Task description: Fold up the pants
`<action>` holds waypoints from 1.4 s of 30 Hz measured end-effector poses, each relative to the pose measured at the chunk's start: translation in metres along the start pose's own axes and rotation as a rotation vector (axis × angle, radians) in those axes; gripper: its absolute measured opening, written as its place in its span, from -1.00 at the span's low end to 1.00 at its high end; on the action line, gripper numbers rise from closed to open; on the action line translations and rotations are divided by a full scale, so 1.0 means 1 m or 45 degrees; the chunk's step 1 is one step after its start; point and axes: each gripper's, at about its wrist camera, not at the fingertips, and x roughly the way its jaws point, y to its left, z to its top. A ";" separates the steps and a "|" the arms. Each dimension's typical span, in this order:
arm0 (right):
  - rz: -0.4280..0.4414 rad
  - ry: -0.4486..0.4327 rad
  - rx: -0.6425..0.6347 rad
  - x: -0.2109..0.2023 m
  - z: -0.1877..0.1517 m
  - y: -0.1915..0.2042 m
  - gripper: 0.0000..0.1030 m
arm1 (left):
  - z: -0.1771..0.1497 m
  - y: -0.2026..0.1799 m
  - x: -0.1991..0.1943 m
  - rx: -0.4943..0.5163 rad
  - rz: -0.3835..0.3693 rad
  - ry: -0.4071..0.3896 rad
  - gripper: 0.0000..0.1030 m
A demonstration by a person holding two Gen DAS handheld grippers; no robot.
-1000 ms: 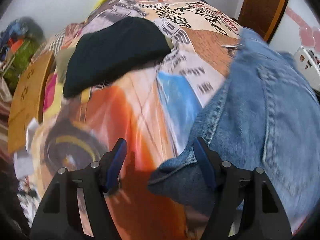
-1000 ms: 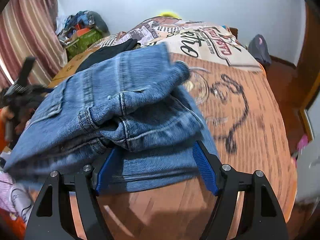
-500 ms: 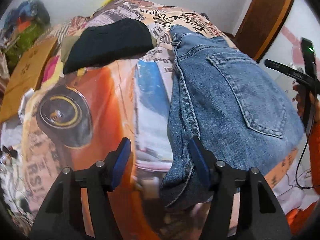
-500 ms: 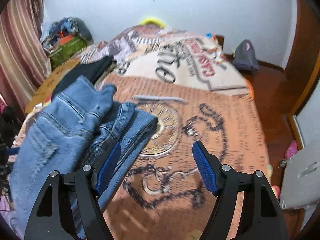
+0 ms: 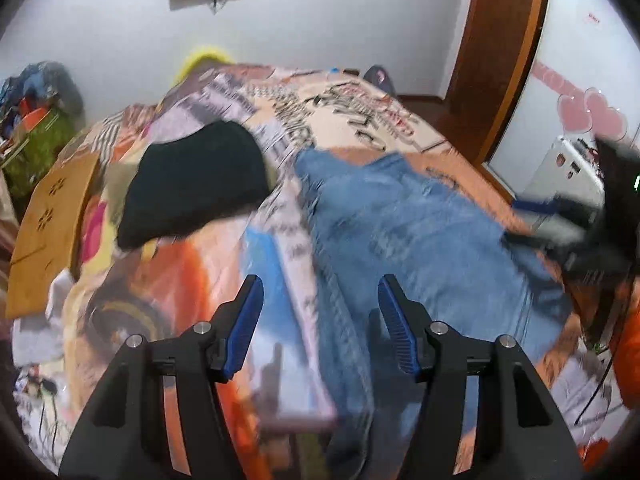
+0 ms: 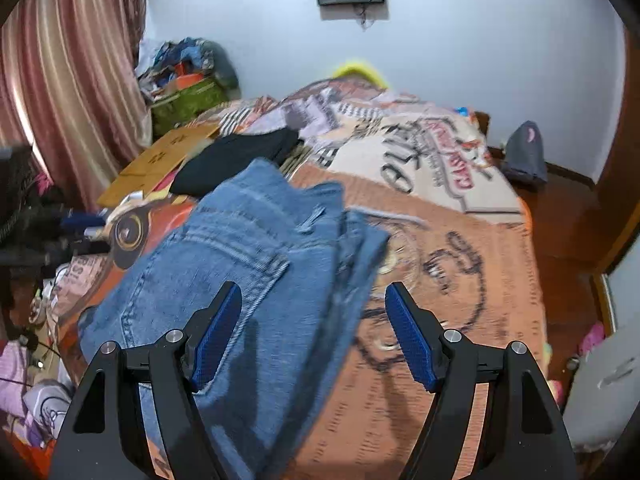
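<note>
Printed bedspread (image 6: 460, 280); folded jeans (image 6: 248, 264)

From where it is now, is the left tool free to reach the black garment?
Probably yes: the left tool is open and empty, and only bare bedspread lies between it and the black garment.

Even, soft indoor light; both fisheye views bend at dark rims, with motion blur smearing the centre.

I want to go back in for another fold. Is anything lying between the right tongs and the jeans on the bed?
Nothing visible does. The right tongs are open and empty above the folded jeans, with only air between. The black garment lies farther up the bedspread, beyond the jeans and out of the path.
</note>
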 end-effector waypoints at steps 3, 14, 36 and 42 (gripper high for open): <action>0.013 0.075 0.020 0.027 -0.007 0.000 0.35 | 0.008 -0.007 0.028 0.005 -0.017 0.029 0.17; 0.078 0.125 0.070 0.027 -0.014 -0.031 -0.27 | 0.018 0.011 0.062 0.029 0.061 0.081 0.11; -0.011 0.188 -0.005 0.099 0.025 -0.044 -0.27 | 0.062 0.003 0.131 0.097 0.046 0.138 0.14; -0.060 0.134 -0.011 0.059 0.030 -0.041 -0.22 | 0.058 0.017 0.080 0.050 0.048 0.057 0.14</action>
